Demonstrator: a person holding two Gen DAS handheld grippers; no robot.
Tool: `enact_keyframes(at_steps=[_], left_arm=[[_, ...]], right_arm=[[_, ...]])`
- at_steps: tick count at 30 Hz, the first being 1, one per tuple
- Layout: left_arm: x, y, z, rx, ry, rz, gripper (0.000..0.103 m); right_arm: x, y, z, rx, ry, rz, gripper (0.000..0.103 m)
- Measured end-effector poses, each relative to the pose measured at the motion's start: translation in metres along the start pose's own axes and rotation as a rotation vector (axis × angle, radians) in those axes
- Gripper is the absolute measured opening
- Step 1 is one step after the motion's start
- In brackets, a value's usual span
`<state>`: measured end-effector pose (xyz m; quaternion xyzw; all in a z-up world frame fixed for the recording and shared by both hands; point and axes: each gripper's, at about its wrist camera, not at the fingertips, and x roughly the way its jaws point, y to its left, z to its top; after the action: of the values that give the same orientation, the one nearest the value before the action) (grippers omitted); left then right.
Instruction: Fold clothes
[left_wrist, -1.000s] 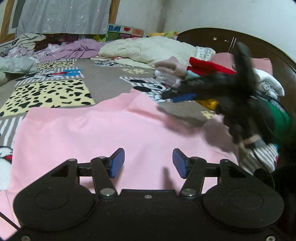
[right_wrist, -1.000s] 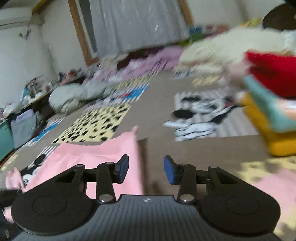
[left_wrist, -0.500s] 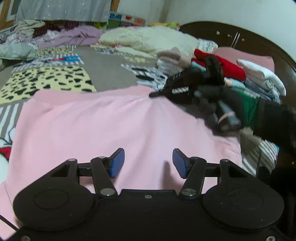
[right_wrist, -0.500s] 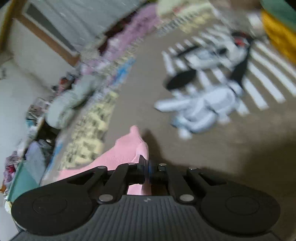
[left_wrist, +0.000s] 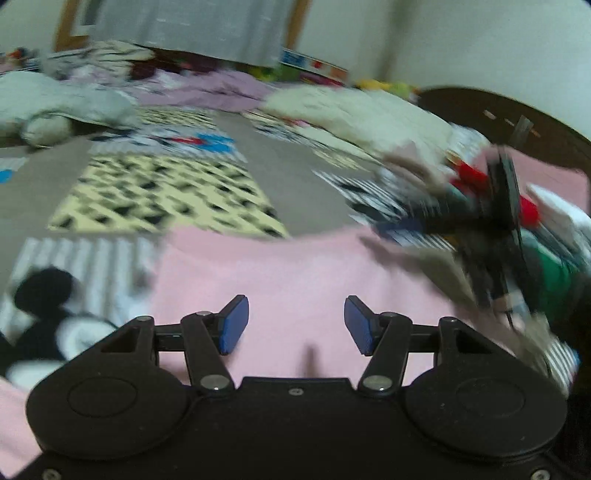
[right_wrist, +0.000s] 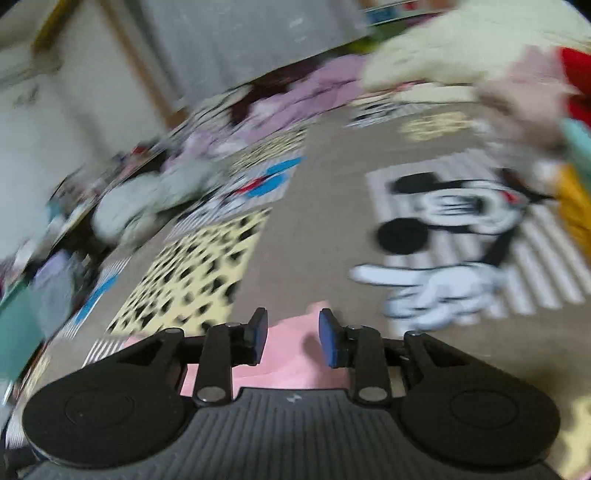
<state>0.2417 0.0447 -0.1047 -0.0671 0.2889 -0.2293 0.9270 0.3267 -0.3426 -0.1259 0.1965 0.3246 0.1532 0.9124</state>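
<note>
Two grippers are working over a pink garment (left_wrist: 295, 273) that is lying spread flat on a patterned bedspread (left_wrist: 280, 177).

Left gripper (left_wrist: 296, 325): jaws are standing well apart, blue pads clear of the cloth, nothing between them but the pink fabric showing below. It is hovering above the near part of the garment, pointing down and forward.

Right gripper (right_wrist: 290, 336): jaws have just been opening, now parted by a narrow gap. A corner of the pink garment (right_wrist: 295, 354) is lying in that gap, its tip poking up past the pads. The pads are not visibly pressing on it, though blur is making contact hard to judge. In the left wrist view the same tool is showing as a dark smeared shape (left_wrist: 495, 229) at the garment's far right edge.

Surroundings, heavily blurred:
- Bedspread panels are showing a yellow leopard print (right_wrist: 195, 269) and a striped cartoon mouse (right_wrist: 458, 218), both beyond the garment.
- A stack of folded clothes (left_wrist: 524, 206), red, white and green among them, is sitting at the right, by a dark wooden headboard (left_wrist: 517, 125).
- A cream quilt (left_wrist: 362, 114) and a purple blanket (left_wrist: 221, 88) are lying bunched at the far end of the bed.
- A grey curtain (left_wrist: 192, 29) is hanging behind.
</note>
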Motion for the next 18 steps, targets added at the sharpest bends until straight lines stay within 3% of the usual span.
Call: enact_keyframes(at_steps=[3, 5, 7, 9, 10, 11, 13, 16, 18], left_arm=[[0.020, 0.037, 0.023, -0.068, 0.020, 0.042, 0.054], [0.042, 0.063, 0.033, -0.132, 0.061, 0.080, 0.051], [0.060, 0.081, 0.037, -0.173, 0.089, 0.083, 0.050], [0.076, 0.092, 0.040, -0.204, 0.117, 0.064, 0.039], [0.083, 0.097, 0.041, -0.222, 0.133, 0.036, 0.021], [0.087, 0.101, 0.041, -0.239, 0.137, 0.027, 0.015], [0.096, 0.108, 0.040, -0.273, 0.145, 0.009, 0.014], [0.084, 0.135, 0.038, -0.481, 0.103, -0.014, 0.013], [0.091, 0.134, 0.034, -0.464, 0.147, 0.026, 0.017]], right_arm=[[0.032, -0.007, -0.006, -0.011, 0.095, -0.055, 0.029], [0.037, -0.016, -0.009, 0.026, 0.087, -0.037, 0.026], [0.029, -0.014, -0.007, 0.025, 0.066, 0.001, 0.033], [0.019, -0.012, -0.005, 0.009, 0.039, 0.044, 0.039], [0.017, -0.012, -0.003, -0.007, 0.033, 0.057, 0.041], [0.016, -0.012, -0.001, -0.022, 0.028, 0.071, 0.041], [0.020, -0.013, 0.001, -0.038, 0.027, 0.101, 0.041], [0.022, -0.014, 0.004, -0.055, 0.008, 0.144, 0.042], [0.019, -0.014, 0.004, -0.069, -0.026, 0.166, 0.041]])
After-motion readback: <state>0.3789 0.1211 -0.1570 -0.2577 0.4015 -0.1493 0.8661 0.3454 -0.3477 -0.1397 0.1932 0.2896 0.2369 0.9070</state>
